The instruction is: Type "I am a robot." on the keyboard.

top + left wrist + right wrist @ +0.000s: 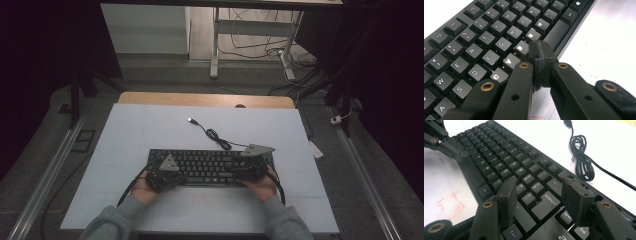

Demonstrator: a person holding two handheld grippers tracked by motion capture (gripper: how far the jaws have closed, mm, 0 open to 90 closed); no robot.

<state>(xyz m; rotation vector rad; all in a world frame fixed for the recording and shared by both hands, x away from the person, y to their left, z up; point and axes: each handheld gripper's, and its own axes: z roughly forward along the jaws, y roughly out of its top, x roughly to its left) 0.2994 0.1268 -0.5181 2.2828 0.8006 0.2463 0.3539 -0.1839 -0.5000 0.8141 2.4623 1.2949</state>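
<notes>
White table (125,130), black keyboard (210,162); left gripper (541,53) clenched empty, right gripper (541,195) released above keys.

A black full-size keyboard (210,166) lies flat on the white table top, its long side running across the table, close to the near edge. Its keycaps are dark with pale legends; in the left gripper view (499,32) the C, V, B, N and M keys glow brighter than their neighbours. Its black USB cable (215,135) leaves the far edge, loops into a small coil and ends in a plug lying free on the table.
</notes>
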